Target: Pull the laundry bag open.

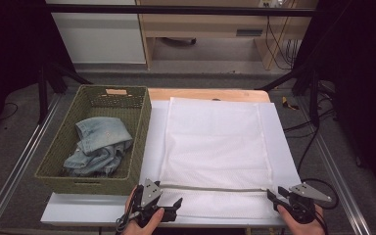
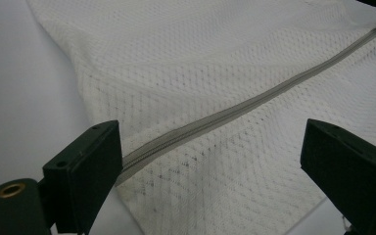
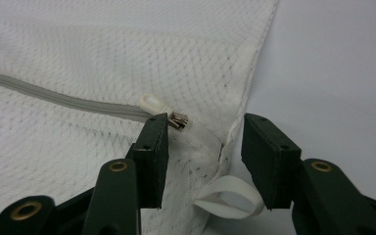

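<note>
A white mesh laundry bag [image 1: 215,142] lies flat on the table, its grey zipper [image 1: 215,188] running across near the front edge. My left gripper [image 1: 173,208] sits at the zipper's left end with its jaws wide open over the mesh and zipper [image 2: 215,115]. At the zipper's right end is my right gripper [image 1: 273,198], its jaws partly open astride the bag's corner. In the right gripper view the metal slider [image 3: 178,121] and its white pull tab [image 3: 152,103] lie right against the tip of the left jaw. Nothing is pinched between the pads.
A green woven basket [image 1: 142,142] holding crumpled blue jeans [image 1: 100,147] stands left of the bag. A white sheet [image 1: 284,147] covers the table under the bag. A white fabric loop [image 3: 227,196] hangs at the bag's near corner. Cables trail at the right.
</note>
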